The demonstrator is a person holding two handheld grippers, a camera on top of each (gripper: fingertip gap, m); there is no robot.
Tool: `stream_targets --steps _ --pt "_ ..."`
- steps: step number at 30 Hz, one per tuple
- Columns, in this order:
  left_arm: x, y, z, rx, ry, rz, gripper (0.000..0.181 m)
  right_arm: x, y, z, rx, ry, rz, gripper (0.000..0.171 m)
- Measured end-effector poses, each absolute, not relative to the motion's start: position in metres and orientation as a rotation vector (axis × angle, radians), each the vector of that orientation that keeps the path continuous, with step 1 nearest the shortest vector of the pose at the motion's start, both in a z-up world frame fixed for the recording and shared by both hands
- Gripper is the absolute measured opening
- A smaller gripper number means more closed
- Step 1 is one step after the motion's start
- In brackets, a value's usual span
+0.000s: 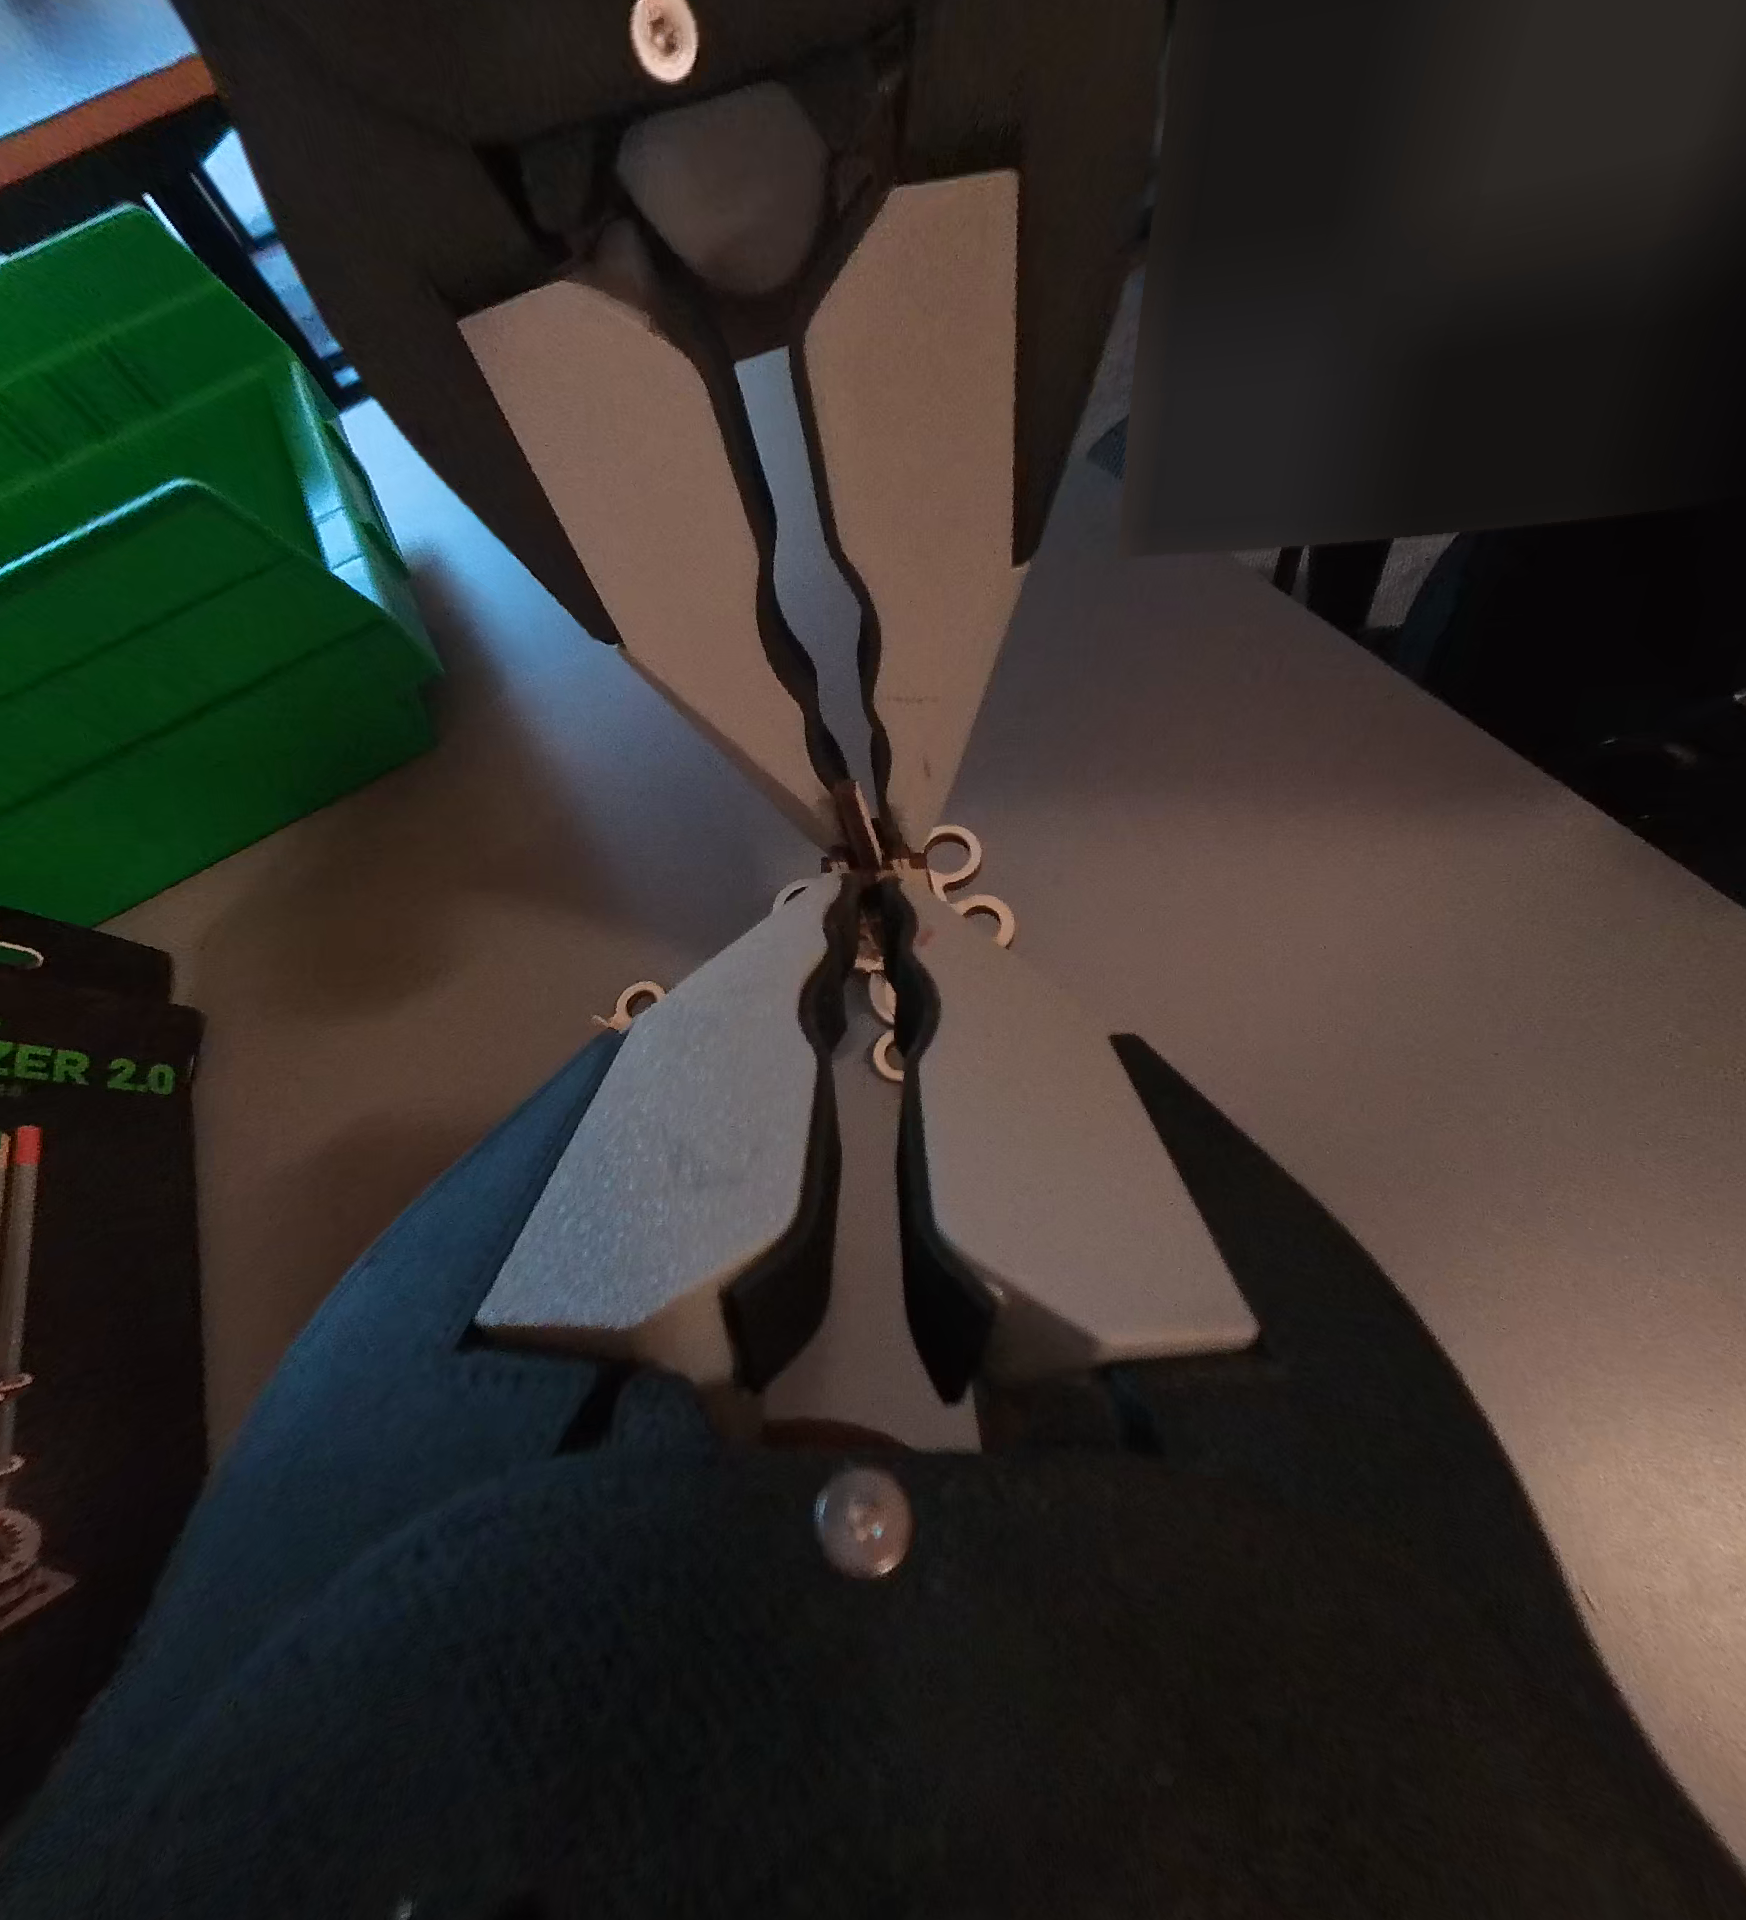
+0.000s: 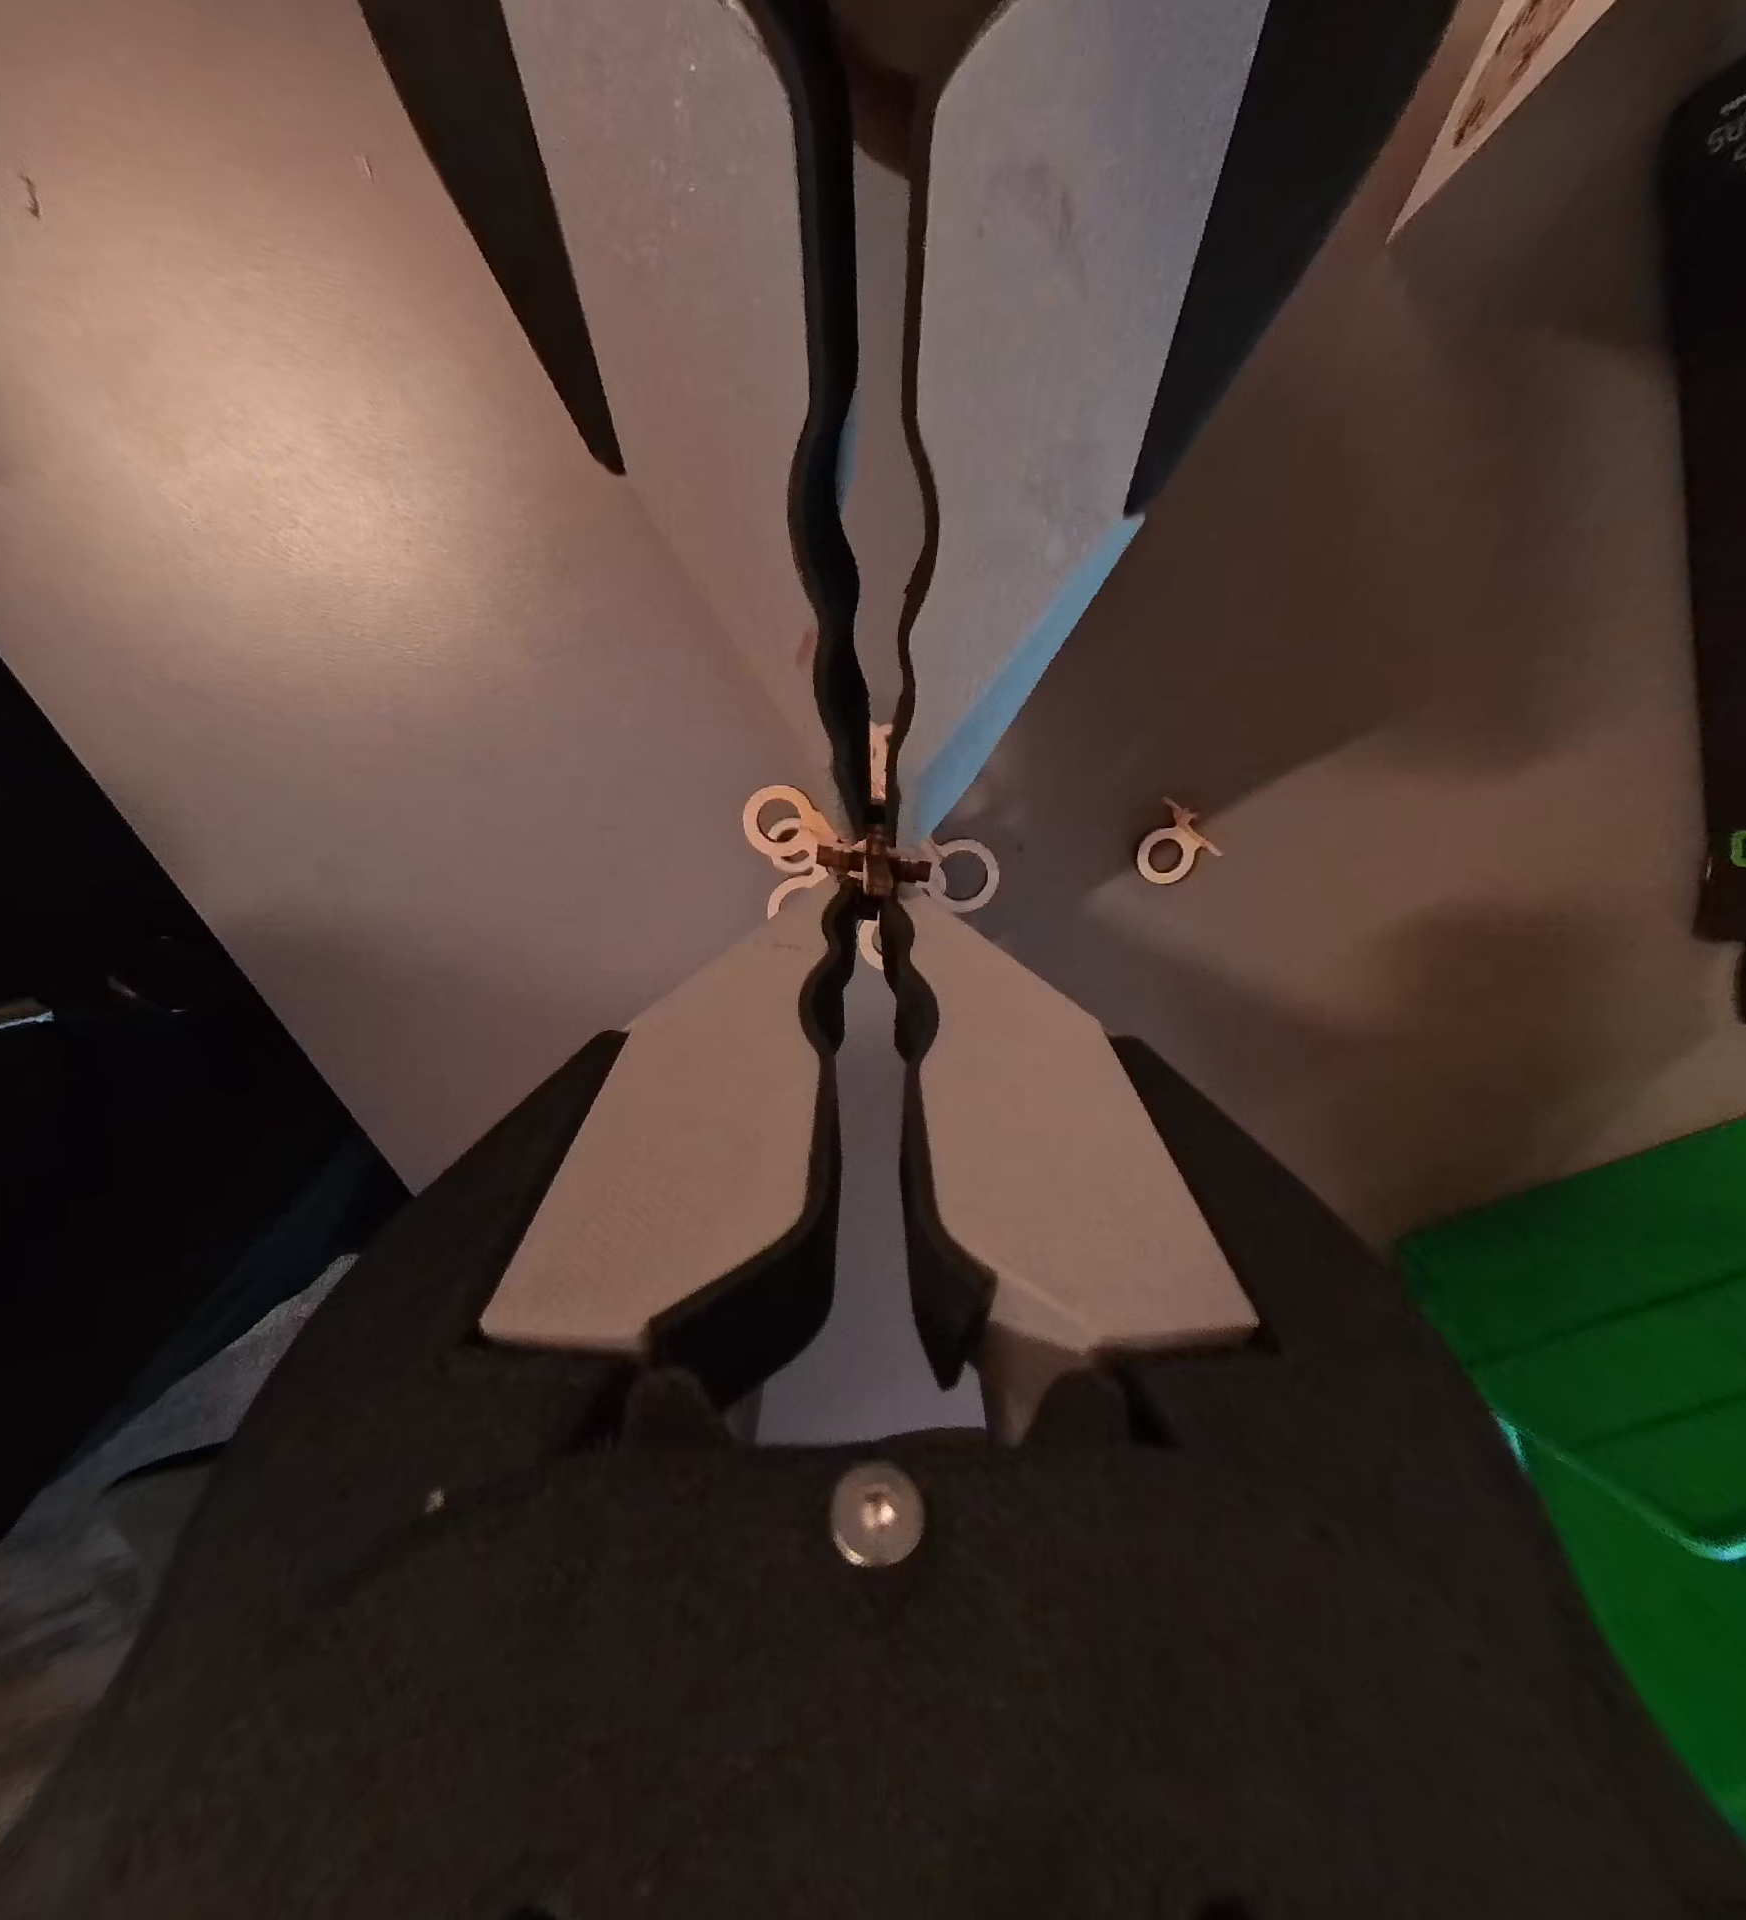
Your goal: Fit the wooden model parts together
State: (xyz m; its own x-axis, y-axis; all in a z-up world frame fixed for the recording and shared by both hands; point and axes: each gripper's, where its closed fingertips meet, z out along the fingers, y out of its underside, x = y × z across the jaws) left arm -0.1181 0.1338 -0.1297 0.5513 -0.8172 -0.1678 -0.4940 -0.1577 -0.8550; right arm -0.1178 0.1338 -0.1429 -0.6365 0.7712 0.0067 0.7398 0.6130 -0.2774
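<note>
- Meeting tip to tip, left gripper and right gripper each pinch a tiny brown wooden part.
- Pale wooden rings lie on the table beneath.

We carry two matching grippers: the left gripper and right gripper have black textured bodies, pale grey wedge fingers edged in wavy black pads, a silver screw at six o'clock.
</note>
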Motion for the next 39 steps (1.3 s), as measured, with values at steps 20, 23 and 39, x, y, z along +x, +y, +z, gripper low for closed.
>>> stream_targets --steps 20,23,39 --pt "-0.1131 0.1336 -0.1305 -1.815 1.128 -0.363 0.001 -0.1135 0.1343 -0.1462 -1.419 -2.64 0.359 0.0" --pt "-0.1135 0.1343 -0.1305 -1.811 1.144 -0.38 0.001 -0.1134 0.1354 -0.1465 -1.429 -2.655 0.355 0.0" --pt "-0.1142 0.1318 -0.1306 -1.78 1.085 -0.453 0.001 -0.1152 0.1328 -0.1474 -1.408 -2.664 0.373 0.0"
